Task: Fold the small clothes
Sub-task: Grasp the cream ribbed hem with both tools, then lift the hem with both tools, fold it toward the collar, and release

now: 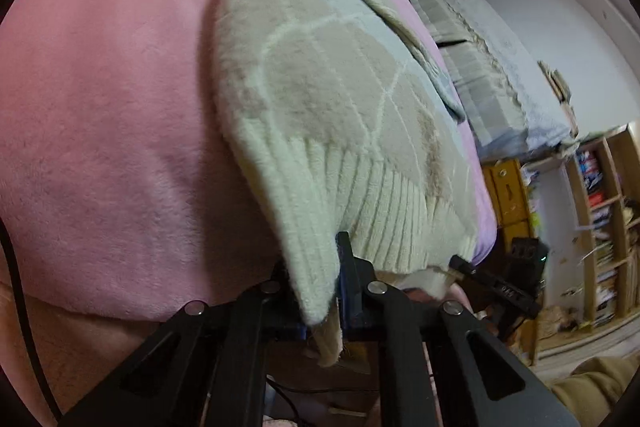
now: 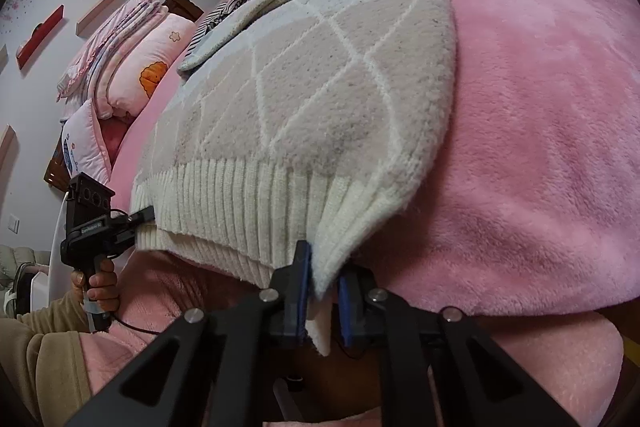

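Two grippers pinch the ribbed hem of a diamond-patterned sweater [image 2: 320, 99] spread across the frame's centre on a pink blanket [image 2: 540, 147]: left gripper [image 1: 320, 291] and right gripper [image 2: 324, 291] each clamp a corner.

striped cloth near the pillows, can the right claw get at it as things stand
Probably not: the right claw is shut on the sweater hem, and the striped cloth lies far up the bed beyond it.

A pink blanket [image 2: 540, 107] is covering the bed, pillows [image 2: 132, 67] are piling by the wall, a bookshelf [image 1: 600, 211] is standing opposite.
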